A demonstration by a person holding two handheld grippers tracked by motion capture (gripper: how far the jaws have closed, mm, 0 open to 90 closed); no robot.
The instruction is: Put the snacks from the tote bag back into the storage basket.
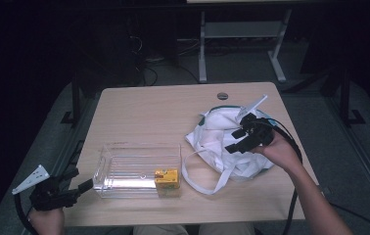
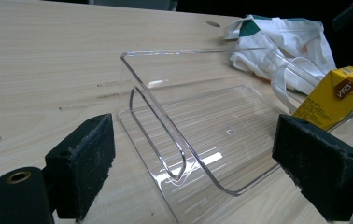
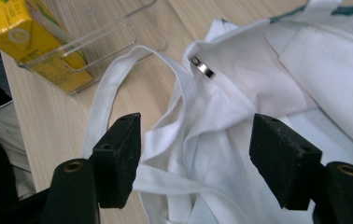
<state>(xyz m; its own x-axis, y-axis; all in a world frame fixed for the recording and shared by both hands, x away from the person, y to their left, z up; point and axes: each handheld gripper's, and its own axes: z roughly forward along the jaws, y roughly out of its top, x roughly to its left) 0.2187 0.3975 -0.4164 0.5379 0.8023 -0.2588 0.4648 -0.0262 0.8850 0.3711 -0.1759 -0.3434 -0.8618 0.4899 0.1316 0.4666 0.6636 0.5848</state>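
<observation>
1. Right tool (image 1: 236,140): held over the crumpled white bag (image 1: 222,134), pointing down and toward the near-left. In the right gripper view its jaws stand spread, with bag cloth and a strap (image 3: 114,88) below and between them; the pads press on nothing.

2. Bag: white cloth with a green trim, lying on the tabletop (image 1: 144,112) directly under the right tool. In the right gripper view a small metal ring (image 3: 203,67) sits at a fold of the cloth just beyond the jaws. One long strap loops out from the bag toward the near edge, to the left of the right tool.

3. Left tool (image 1: 89,184): at the near-left corner of the tabletop, level, pointing at the short end of the tray (image 1: 105,164). In the left gripper view its jaws are spread wide, with the tray's end wall and handle slot (image 2: 158,135) just ahead between them; whether the pads touch the wall cannot be told.

4. Tray: clear plastic, rectangular, resting on the tabletop between the two tools, just ahead of the left tool and well apart from the right one.

5. Carton (image 1: 167,178): small, yellow, in the tray's near-right corner, far end from the left tool; it leans against the tray wall in the left gripper view (image 2: 335,95).

6. Hands: the right hand (image 1: 278,149) grips its tool above the bag; the left hand (image 1: 46,218) grips its tool at the tabletop's near edge.
</observation>
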